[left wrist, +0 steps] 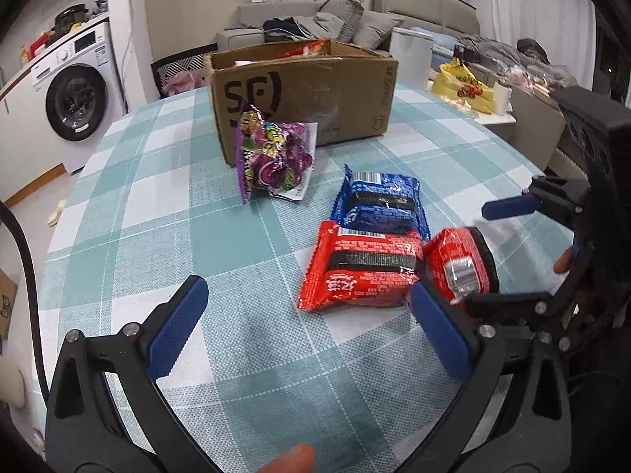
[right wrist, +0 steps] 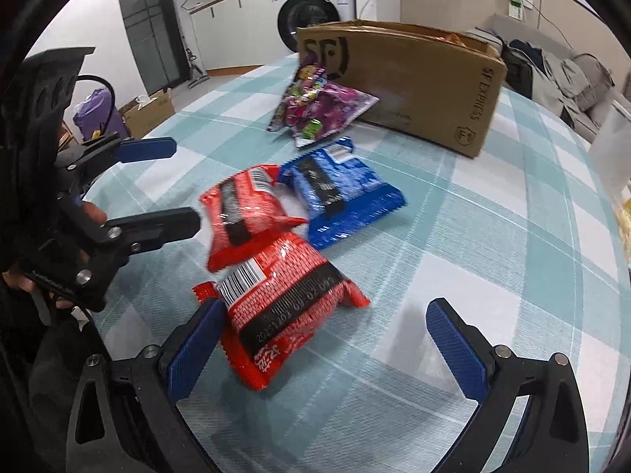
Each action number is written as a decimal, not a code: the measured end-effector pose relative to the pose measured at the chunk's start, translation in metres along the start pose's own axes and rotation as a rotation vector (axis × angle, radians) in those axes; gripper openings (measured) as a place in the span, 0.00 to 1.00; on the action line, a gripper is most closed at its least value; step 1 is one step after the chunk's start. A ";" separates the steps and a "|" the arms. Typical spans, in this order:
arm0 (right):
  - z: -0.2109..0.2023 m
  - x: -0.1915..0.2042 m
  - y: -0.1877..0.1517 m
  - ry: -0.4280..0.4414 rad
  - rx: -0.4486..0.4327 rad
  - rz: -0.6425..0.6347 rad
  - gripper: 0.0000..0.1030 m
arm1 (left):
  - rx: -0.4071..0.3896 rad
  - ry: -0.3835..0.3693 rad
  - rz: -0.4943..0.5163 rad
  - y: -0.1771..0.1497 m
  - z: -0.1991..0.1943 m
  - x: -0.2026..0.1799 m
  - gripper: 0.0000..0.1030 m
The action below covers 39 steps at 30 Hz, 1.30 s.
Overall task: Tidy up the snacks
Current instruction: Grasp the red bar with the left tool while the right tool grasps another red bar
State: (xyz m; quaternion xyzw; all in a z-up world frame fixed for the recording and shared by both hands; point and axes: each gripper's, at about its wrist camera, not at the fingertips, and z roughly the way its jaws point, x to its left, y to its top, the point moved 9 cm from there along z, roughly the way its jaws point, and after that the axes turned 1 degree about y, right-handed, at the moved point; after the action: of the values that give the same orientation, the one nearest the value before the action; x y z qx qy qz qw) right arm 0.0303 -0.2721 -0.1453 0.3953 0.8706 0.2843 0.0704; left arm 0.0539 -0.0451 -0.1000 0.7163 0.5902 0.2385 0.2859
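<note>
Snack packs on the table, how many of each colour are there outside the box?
Red snack packs: 2, one nearer the right gripper and one behind it.
Blue snack pack: 1.
Purple candy bag: 1, leaning by the cardboard box.
Total: 4

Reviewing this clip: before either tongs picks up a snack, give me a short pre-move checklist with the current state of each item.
1. Left tongs open and empty: ok.
2. Right tongs open, nearest red packet partly between the pads, one pad touching it: ok.
3. Cardboard box open at top: ok; free room inside: cannot tell.
4. Second red packet and blue packet lie touching; lifting one may shift the other: not ok.
5. Purple candy bag leans on the box: ok.
6. The two tongs sit close together: not ok.
</note>
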 end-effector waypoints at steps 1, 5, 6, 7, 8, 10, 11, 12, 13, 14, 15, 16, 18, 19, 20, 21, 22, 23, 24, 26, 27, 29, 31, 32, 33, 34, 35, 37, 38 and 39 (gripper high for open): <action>0.000 -0.003 -0.001 -0.001 0.001 0.005 1.00 | 0.006 0.002 0.012 0.000 0.002 -0.002 1.00; -0.003 -0.016 -0.003 -0.024 0.005 0.022 1.00 | 0.038 -0.017 0.040 0.002 0.008 -0.009 1.00; -0.004 -0.019 -0.004 -0.029 0.007 0.025 1.00 | 0.049 -0.028 0.046 0.002 0.010 -0.010 1.00; -0.004 -0.023 -0.004 -0.039 0.005 0.032 1.00 | 0.055 -0.035 0.050 0.003 0.011 -0.011 1.00; -0.005 -0.028 -0.004 -0.049 0.004 0.046 1.00 | 0.054 -0.037 0.049 0.004 0.011 -0.011 1.00; -0.007 -0.034 -0.004 -0.055 0.005 0.069 1.00 | 0.050 -0.039 0.046 0.007 0.013 -0.011 1.00; -0.009 -0.034 -0.004 -0.048 0.001 0.079 1.00 | 0.051 -0.042 0.044 0.009 0.015 -0.011 1.00; -0.011 -0.034 -0.004 -0.033 -0.006 0.088 1.00 | 0.052 -0.042 0.044 0.010 0.016 -0.011 1.00; -0.013 -0.031 -0.002 -0.009 -0.016 0.096 1.00 | 0.055 -0.043 0.043 0.011 0.019 -0.012 1.00; -0.015 -0.028 -0.001 0.004 -0.027 0.096 1.00 | 0.059 -0.047 0.043 0.011 0.020 -0.012 1.00; -0.016 -0.025 0.001 0.008 -0.035 0.095 1.00 | 0.064 -0.055 0.043 0.011 0.022 -0.014 1.00; -0.015 -0.023 0.003 0.004 -0.041 0.096 0.99 | 0.066 -0.059 0.044 0.012 0.023 -0.015 1.00; -0.012 -0.021 0.006 -0.007 -0.041 0.102 0.99 | 0.076 -0.060 0.055 0.012 0.027 -0.018 1.00; -0.009 -0.020 0.008 -0.015 -0.041 0.103 0.98 | 0.085 -0.057 0.062 0.011 0.029 -0.019 1.00; -0.007 -0.020 0.010 -0.023 -0.044 0.105 0.97 | 0.091 -0.052 0.071 0.011 0.031 -0.021 1.00; -0.006 -0.019 0.011 -0.021 -0.047 0.109 0.96 | 0.095 -0.044 0.082 0.011 0.033 -0.022 1.00; -0.005 -0.019 0.013 -0.021 -0.051 0.115 0.94 | 0.099 -0.037 0.090 0.010 0.035 -0.023 0.99; -0.004 -0.020 0.014 -0.023 -0.051 0.116 0.93 | 0.107 -0.035 0.093 0.009 0.037 -0.023 0.99; -0.004 -0.019 0.014 -0.027 -0.048 0.115 0.92 | 0.113 -0.040 0.093 0.008 0.038 -0.024 0.95; -0.004 -0.021 0.014 -0.036 -0.042 0.113 0.87 | 0.128 -0.059 0.090 0.006 0.041 -0.025 0.85; -0.004 -0.023 0.013 -0.042 -0.039 0.113 0.85 | 0.135 -0.071 0.087 0.005 0.042 -0.025 0.77; -0.004 -0.028 0.011 -0.048 -0.033 0.119 0.81 | 0.142 -0.088 0.079 0.003 0.044 -0.025 0.66; -0.004 -0.032 0.009 -0.052 -0.032 0.128 0.79 | 0.136 -0.103 0.071 0.003 0.044 -0.024 0.58; -0.004 -0.033 0.009 -0.047 -0.033 0.131 0.78 | 0.131 -0.111 0.069 0.003 0.043 -0.024 0.55; -0.004 -0.033 0.009 -0.041 -0.036 0.132 0.77 | 0.127 -0.118 0.068 0.003 0.042 -0.023 0.50; -0.004 -0.032 0.009 -0.036 -0.039 0.131 0.76 | 0.123 -0.125 0.065 0.004 0.041 -0.023 0.49; -0.004 -0.031 0.009 -0.034 -0.041 0.128 0.73 | 0.118 -0.132 0.062 0.003 0.040 -0.023 0.49; -0.003 -0.027 0.011 -0.025 -0.048 0.113 0.71 | 0.109 -0.142 0.062 0.003 0.038 -0.024 0.47; -0.003 -0.025 0.011 -0.020 -0.048 0.107 0.70 | 0.104 -0.143 0.064 0.003 0.037 -0.024 0.47; -0.002 -0.023 0.011 -0.018 -0.049 0.102 0.69 | 0.098 -0.146 0.065 0.003 0.036 -0.024 0.46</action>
State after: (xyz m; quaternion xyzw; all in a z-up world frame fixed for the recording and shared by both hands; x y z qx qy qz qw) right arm 0.0522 -0.2841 -0.1395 0.4397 0.8415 0.3052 0.0730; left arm 0.0756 -0.0738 -0.1237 0.7637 0.5553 0.1656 0.2846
